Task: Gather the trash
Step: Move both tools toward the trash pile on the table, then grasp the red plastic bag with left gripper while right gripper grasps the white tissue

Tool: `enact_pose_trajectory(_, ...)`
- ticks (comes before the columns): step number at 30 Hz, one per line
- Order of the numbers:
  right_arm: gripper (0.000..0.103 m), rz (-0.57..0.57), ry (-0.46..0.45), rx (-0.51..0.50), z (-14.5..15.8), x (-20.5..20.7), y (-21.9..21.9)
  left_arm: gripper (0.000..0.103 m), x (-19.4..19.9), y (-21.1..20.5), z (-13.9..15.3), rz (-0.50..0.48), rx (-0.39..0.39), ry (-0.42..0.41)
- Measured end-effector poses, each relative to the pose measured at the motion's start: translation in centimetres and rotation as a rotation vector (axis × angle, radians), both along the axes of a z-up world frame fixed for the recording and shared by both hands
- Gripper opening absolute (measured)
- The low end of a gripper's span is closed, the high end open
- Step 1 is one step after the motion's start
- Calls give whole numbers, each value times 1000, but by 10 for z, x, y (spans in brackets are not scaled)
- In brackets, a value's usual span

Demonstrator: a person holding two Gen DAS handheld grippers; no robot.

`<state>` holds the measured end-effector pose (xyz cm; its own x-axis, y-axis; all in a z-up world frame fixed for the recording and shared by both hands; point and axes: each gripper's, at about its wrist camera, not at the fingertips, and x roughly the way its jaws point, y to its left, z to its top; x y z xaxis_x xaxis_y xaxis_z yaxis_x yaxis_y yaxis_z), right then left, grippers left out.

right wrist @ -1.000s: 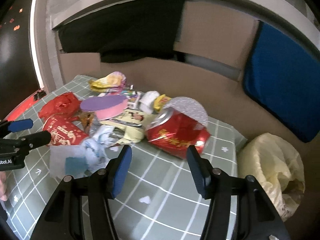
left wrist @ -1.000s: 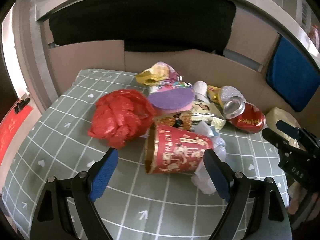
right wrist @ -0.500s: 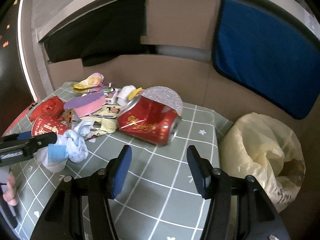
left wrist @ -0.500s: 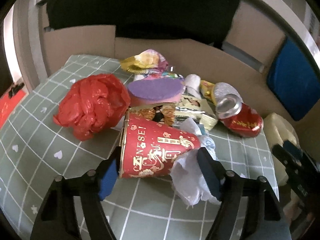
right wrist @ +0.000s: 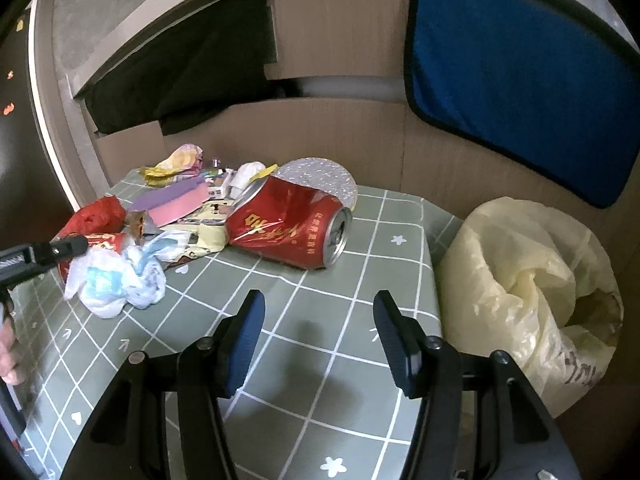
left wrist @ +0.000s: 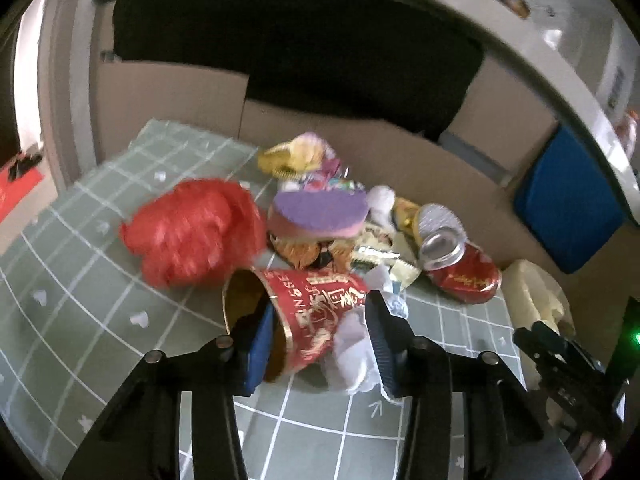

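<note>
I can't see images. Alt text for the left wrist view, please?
The left tongs close around a red paper cup lying on a green grid cloth, crumpled white paper beside it, more litter behind.

Left claw has just been closing, something between its fingers; right claw gapes wide.

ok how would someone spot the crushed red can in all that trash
Start at the yellow bag beside the green checked tablecloth. The pile's nearest piece to that bag is the red can, lying on its side. Unlike the red paper cup and the red plastic bag, it is dented metal with a silver top.
</note>
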<state>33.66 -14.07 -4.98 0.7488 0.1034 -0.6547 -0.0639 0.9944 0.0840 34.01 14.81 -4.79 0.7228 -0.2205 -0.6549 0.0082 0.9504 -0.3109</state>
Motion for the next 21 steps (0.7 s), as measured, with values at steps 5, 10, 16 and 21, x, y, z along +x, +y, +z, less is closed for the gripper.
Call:
enact_pose_trajectory(5,54,58,10,32,6,1,16,45,-6,17,3,1,-14,27)
enact_pose_trajectory(10,54,245,77,108,9,16,69,45,-20,43,5,34,-8,37)
enact_pose_trajectory(16,52,377,101,31,-3,39,139,46,-26,76,6,59,15,56)
enact_pose_trajectory(21,33,443,198,73,-27,66,158,47,-2,92,20,58,39,17)
